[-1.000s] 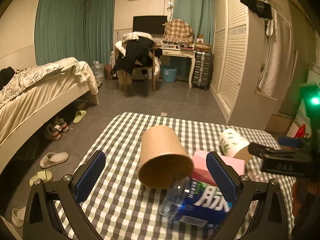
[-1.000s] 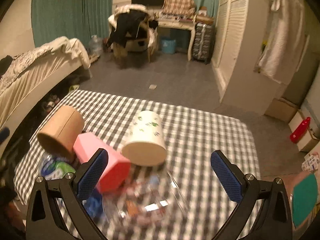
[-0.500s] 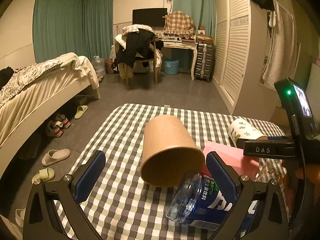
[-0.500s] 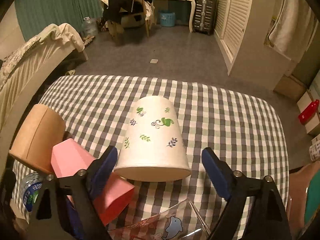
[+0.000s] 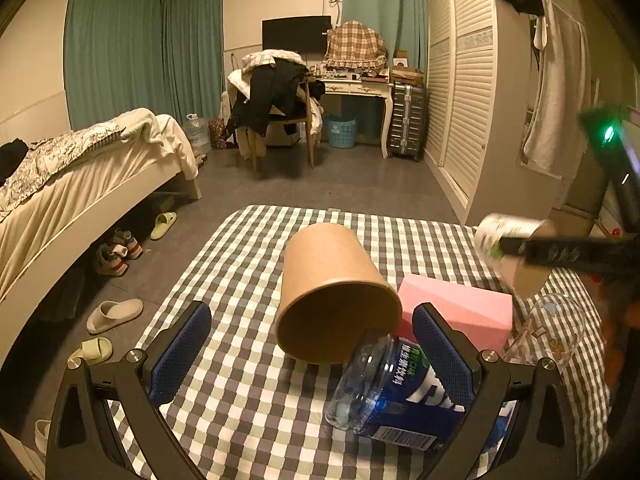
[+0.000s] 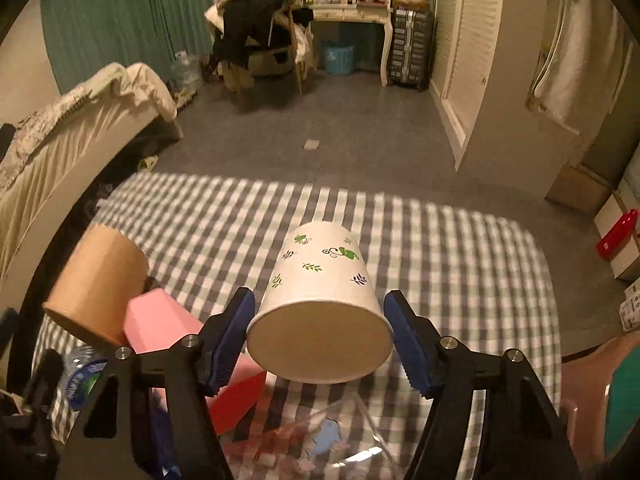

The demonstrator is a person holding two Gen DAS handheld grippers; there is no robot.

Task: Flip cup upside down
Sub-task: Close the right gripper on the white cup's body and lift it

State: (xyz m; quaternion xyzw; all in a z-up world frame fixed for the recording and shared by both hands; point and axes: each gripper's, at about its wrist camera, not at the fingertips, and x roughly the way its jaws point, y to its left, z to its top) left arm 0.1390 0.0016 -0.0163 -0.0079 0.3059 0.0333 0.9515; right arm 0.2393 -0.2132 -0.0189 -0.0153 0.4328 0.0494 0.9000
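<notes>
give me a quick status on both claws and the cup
Right claw closing round white leaf-printed paper cup, contact unclear. Left claw open, empty. Brown paper tub, pink box, water bottle crowd the cup's left.

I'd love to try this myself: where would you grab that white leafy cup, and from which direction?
Grip the white cup across its side wall, just behind the wide rim, coming from the wide end. It is tipped on its side with that end facing the right gripper, so both flanks are exposed. The jaws already sit one on each flank there, seemingly touching it.
</notes>
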